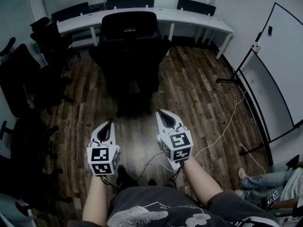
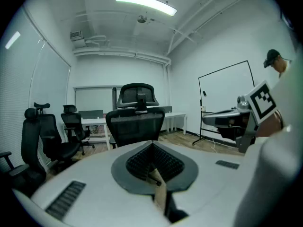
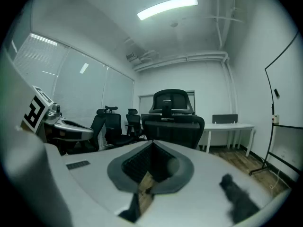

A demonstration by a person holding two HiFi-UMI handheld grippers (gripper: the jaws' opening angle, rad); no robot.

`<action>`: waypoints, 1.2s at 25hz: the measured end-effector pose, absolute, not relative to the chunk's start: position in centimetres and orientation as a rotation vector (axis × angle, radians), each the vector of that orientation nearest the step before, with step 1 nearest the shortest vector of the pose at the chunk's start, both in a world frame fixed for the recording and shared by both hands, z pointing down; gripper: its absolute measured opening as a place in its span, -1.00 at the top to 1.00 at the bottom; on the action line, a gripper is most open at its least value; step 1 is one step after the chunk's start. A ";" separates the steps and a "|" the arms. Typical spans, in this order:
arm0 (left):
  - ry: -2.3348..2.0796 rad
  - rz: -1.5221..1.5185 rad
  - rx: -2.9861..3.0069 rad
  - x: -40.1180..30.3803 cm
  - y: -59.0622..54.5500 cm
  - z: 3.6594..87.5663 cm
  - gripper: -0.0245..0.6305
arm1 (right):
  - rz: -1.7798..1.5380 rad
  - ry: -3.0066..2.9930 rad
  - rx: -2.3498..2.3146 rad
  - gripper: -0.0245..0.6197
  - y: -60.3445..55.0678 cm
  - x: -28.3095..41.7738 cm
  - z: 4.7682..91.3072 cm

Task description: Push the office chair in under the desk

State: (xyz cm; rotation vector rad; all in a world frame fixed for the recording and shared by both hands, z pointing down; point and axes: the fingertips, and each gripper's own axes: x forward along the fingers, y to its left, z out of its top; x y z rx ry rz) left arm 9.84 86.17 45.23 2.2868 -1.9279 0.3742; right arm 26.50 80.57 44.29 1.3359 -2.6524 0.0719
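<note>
- Floor (image 1: 199, 84): dark wood planks, with a pale cable (image 1: 228, 125) trailing across them on the right side.
- Walls (image 2: 118, 72): plain white; exposed pipes (image 2: 120, 55) run just under the ceiling.
- Lighting: one strip light (image 2: 146, 3) on the ceiling, lit.
- Windows (image 3: 85, 86): along the left wall, covered by blinds.
- Long white desk (image 1: 189, 17): stands against the far wall.
- Spare black chairs (image 1: 28, 79): grouped along the left side.
- Whiteboard (image 1: 277, 70): on a stand, at the right.

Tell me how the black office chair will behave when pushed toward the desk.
The office chair likely rolls easily on the smooth wooden floor, though its base is too dark to show wheels. Pushed high on its tall backrest, it may swivel or tilt instead of going straight.
</note>
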 end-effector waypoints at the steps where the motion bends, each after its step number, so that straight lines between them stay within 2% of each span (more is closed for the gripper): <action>1: -1.929 0.375 2.286 9.8 86.2 45.2 0.88 | 0.073 -2.653 1.335 0.86 80.6 26.5 44.3; 18: -1.972 0.370 2.264 10.9 87.3 45.0 0.88 | 0.189 -2.726 1.311 0.86 81.8 28.2 45.0; 30: -2.040 0.381 2.321 9.7 83.8 43.3 0.88 | 0.038 -2.600 1.343 0.85 78.4 28.6 46.2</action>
